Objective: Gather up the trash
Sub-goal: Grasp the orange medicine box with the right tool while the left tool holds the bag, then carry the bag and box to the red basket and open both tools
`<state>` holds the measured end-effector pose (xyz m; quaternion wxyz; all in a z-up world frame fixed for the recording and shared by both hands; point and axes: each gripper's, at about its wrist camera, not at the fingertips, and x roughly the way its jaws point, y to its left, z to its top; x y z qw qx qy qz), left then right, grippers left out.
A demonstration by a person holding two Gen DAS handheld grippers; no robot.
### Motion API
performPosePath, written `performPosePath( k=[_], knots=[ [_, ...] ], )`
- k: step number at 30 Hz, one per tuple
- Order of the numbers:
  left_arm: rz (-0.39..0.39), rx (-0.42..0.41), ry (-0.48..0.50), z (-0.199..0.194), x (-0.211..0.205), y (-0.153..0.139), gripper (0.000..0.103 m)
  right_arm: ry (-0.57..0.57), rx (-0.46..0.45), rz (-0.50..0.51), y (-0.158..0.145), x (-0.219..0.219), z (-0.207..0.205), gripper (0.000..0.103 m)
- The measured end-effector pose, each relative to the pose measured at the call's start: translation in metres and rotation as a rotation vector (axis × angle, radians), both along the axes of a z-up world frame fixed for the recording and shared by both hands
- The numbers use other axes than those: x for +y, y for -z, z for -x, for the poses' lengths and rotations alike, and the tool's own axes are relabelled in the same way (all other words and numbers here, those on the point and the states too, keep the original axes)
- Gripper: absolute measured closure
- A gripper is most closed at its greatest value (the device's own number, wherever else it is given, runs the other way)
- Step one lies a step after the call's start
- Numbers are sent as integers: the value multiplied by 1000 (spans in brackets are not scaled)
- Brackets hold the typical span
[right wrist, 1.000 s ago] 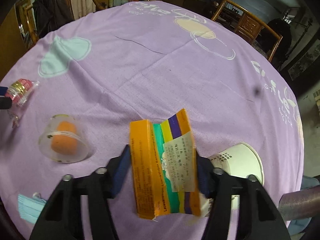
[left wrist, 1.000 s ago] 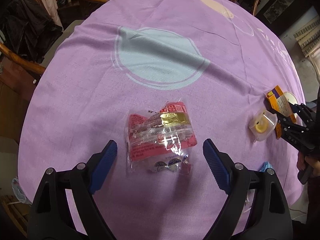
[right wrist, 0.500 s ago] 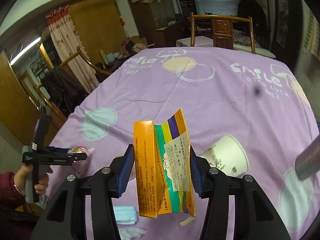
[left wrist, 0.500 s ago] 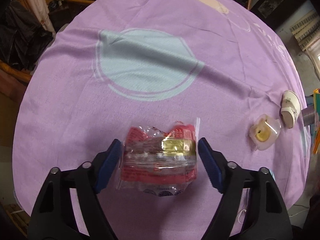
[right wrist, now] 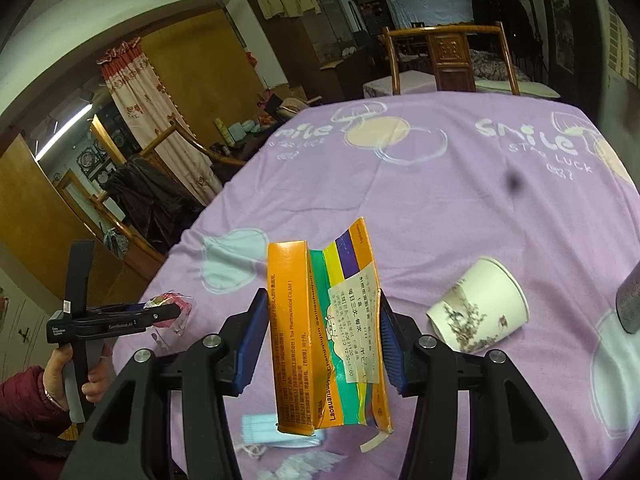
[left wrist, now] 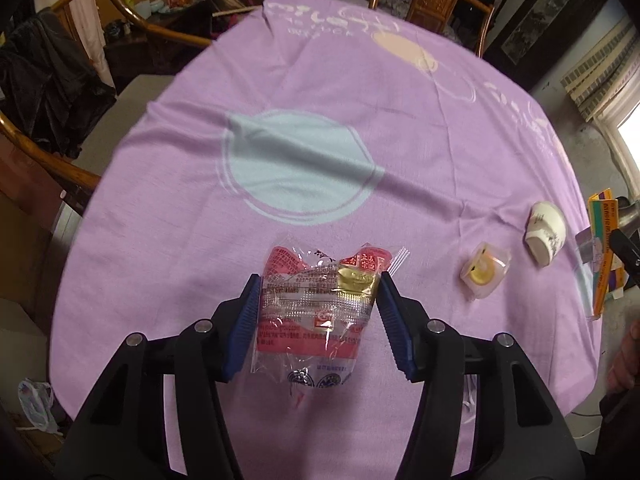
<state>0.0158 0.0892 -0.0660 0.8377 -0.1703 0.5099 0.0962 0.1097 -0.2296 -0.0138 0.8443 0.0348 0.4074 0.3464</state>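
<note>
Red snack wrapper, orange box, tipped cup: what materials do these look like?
Red snack wrapper: thin clear plastic film, glossy; glare and crinkles show where the left gripper pinches it.
Orange box: printed cardboard, slightly glossy; creased folds, with a pasted paper label. The right gripper clamps it.
Cup: likely paper, matte white with a printed picture and rolled rim; lying on its side on the tablecloth.

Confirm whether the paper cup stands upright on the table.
No, the paper cup lies tipped on its side on the purple tablecloth, its open mouth facing sideways.
</note>
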Motion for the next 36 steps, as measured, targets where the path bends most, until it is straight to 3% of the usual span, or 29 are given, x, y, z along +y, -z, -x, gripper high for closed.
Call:
performPosePath(
  k=[8,18,23,29,31,33,35,36],
  knots=[
    [-25,-90,-75,51,53,-41,46,-50,-35,-24,-19,54,31,52],
    [-36,-87,-272,159,145,-41,46,-197,-20,-36,-32,158,70,52],
    [-48,-54,-393,226,187,-29,46,-298,-42,-34,-46,215,93,52],
    [13,30,-523,292,218,16,44,-396,-62,7,-60,265,123,52],
    [33,68,-554,304,224,31,34,-418,-66,28,-64,278,133,52],
    [71,86,-579,316,229,43,33,-437,-68,45,-67,287,140,51],
    [97,94,-608,326,234,47,20,-463,-64,61,-71,301,148,51],
    [94,90,-623,330,236,45,19,-479,-63,66,-73,308,152,51]
  ],
)
